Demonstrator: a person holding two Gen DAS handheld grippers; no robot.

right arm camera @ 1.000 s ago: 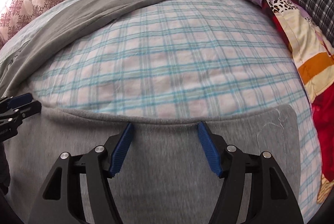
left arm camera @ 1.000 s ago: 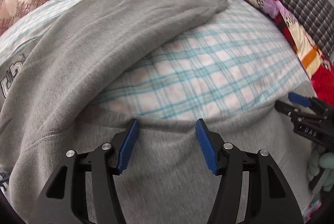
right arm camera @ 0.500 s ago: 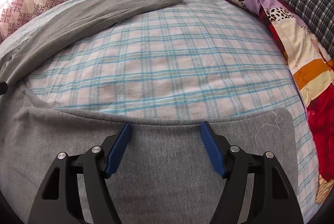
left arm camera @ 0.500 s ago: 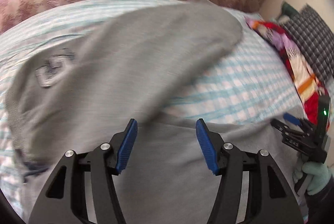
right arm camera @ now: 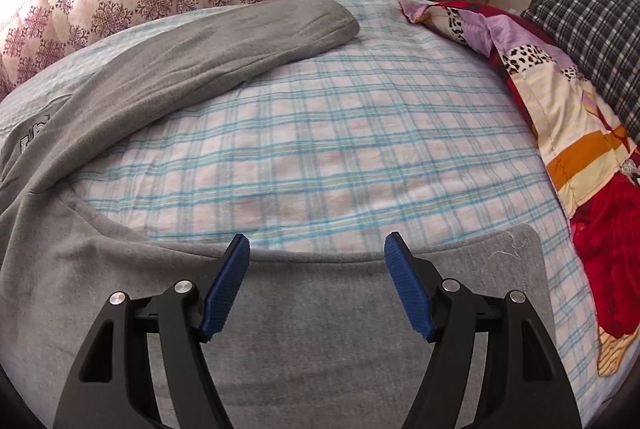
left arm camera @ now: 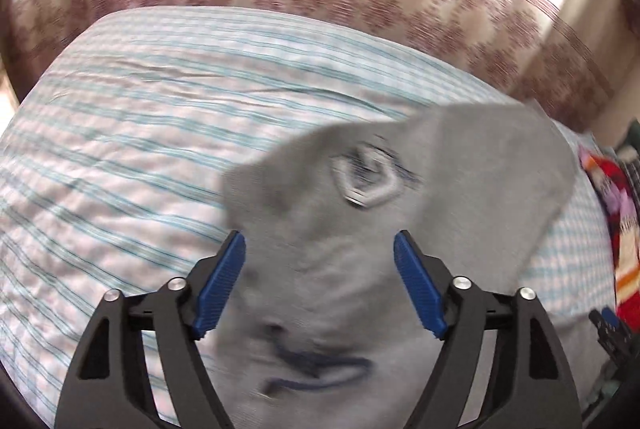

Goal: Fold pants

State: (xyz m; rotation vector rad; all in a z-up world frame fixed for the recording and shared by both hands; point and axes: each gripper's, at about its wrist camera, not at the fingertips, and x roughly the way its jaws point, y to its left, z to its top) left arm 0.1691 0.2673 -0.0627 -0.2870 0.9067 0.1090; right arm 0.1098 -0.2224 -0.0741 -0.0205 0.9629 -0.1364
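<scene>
Pants (right arm camera: pixel 168 69) are lying splayed on the bed (right arm camera: pixel 320 149); left gripper (left arm camera: pixel 320 249), jaws just widening, and right gripper (right arm camera: pixel 318 249) are hovering empty, risking a crooked fold

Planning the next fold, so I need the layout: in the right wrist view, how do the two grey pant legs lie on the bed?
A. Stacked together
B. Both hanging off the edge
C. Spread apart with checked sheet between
C: the pants fork, with bare checked sheet between the legs.

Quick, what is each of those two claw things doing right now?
Left gripper: open, jaws just widened, over the grey fleece pants, gripping nothing.
Right gripper: open, over the pants, empty.
</scene>
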